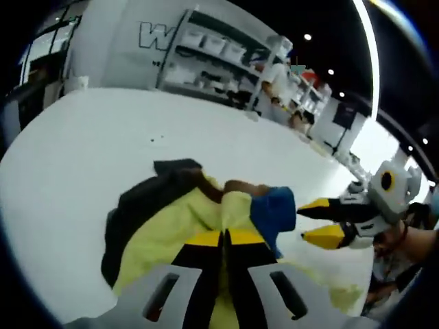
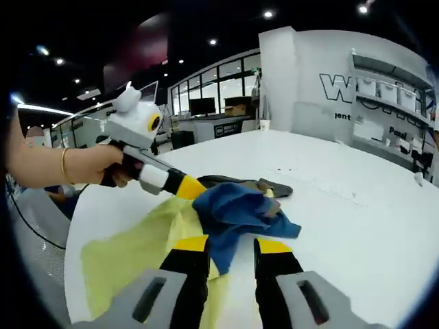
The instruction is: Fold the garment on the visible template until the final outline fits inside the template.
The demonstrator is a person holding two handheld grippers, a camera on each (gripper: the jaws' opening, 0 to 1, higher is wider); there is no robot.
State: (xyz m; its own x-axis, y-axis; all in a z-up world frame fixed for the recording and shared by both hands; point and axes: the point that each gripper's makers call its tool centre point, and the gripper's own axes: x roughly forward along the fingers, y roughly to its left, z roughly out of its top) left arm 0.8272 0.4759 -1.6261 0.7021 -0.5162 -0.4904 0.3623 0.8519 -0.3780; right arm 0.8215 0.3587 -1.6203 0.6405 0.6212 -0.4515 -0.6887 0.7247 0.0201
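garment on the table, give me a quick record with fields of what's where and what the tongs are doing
garment: crumpled multicolour piece, with yellow-green, blue and dark parts
blue part: bunched on top, between the right tongs' jaws
surface: white table, garment lying on it
left tongs: jaws close together, pressed onto the yellow-green cloth
right tongs: jaws apart, blue cloth between them
hand: a person's hand holds the left tongs' handle
fold state: not folded, still a heap
background: shelving with bins

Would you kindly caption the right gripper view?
Right gripper, open, at the blue fabric of a garment on a white table.
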